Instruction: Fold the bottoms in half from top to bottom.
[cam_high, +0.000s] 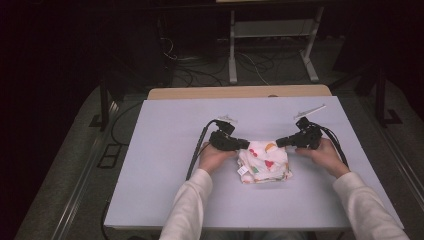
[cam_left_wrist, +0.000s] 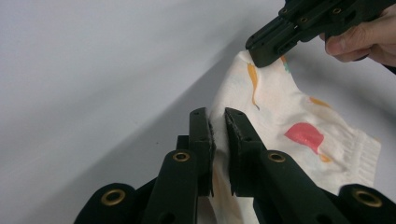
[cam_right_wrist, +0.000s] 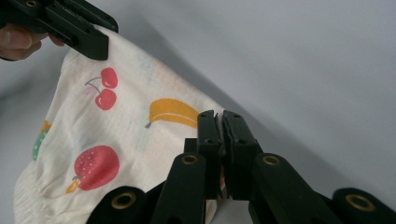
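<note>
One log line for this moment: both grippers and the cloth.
left gripper: shut on fruit-print cloth far-left corner | right gripper: shut on far-right corner | cloth: folded, far edge lifted off white table

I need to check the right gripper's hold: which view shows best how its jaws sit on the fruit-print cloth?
The right gripper view: the right gripper has its jaws shut on the cloth edge, seen close. The left gripper view shows its jaw tips on the far corner. The high view shows it at the cloth's right edge, too small to judge.
</note>
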